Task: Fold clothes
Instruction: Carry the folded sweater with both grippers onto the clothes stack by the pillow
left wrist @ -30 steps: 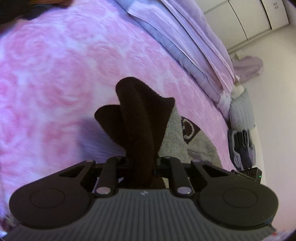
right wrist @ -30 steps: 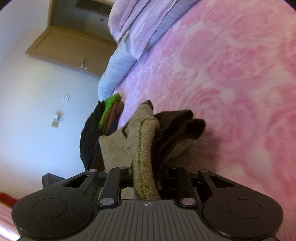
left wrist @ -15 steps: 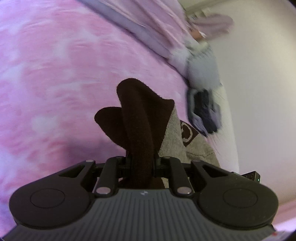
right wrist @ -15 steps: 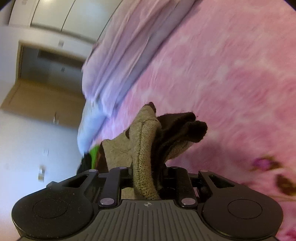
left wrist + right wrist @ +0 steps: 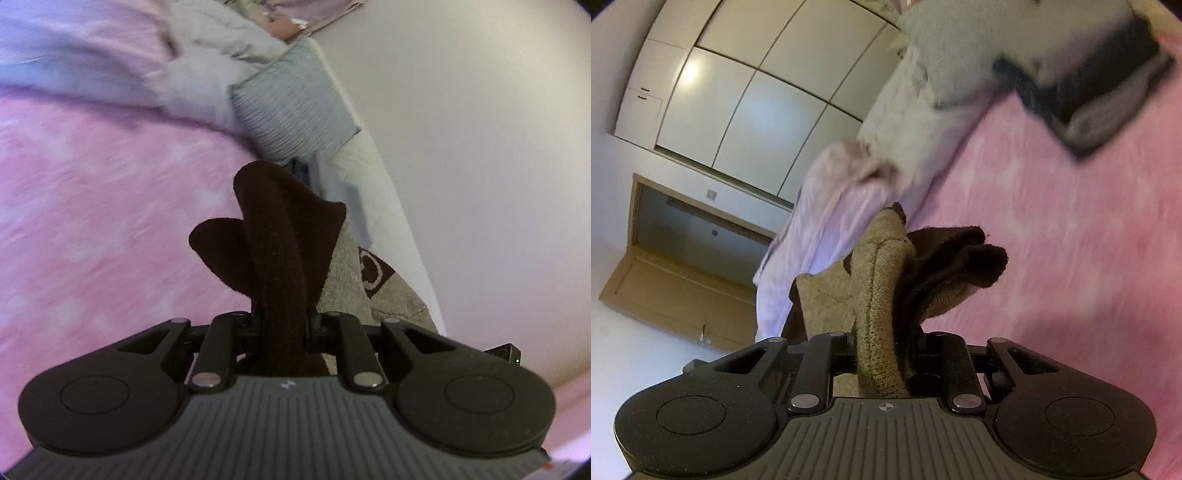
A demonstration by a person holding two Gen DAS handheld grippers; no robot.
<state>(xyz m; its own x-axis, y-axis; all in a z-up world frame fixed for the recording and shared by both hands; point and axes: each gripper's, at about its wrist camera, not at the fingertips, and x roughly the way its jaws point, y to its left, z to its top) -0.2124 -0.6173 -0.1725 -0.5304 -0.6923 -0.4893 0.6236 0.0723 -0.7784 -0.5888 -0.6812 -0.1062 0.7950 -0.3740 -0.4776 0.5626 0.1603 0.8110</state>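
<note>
A knitted garment in dark brown and beige hangs between my two grippers above a pink bedspread [image 5: 92, 221]. My left gripper [image 5: 283, 325] is shut on a thick dark brown fold of the garment [image 5: 280, 251], which sticks up between the jaws; a beige part with a brown patch [image 5: 369, 273] trails to the right. In the right wrist view my right gripper [image 5: 886, 343] is shut on a beige knitted edge of the garment [image 5: 879, 295], with dark brown cloth [image 5: 953, 258] bunched just right of it. The fingertips of both grippers are hidden by cloth.
A lilac duvet [image 5: 92, 55] and a grey striped pillow [image 5: 295, 103] lie at the bed's far side by a pale wall [image 5: 480, 147]. The right wrist view shows white wardrobe doors [image 5: 738, 92], a wooden door frame [image 5: 665, 258], the lilac duvet [image 5: 849, 192] and a folded grey-and-dark pile [image 5: 1089, 92].
Both grippers have risen and swung fast across the bed with the garment still clamped. The bedspread has dropped away; the pillow and wall now fill the left view, the wardrobe the right.
</note>
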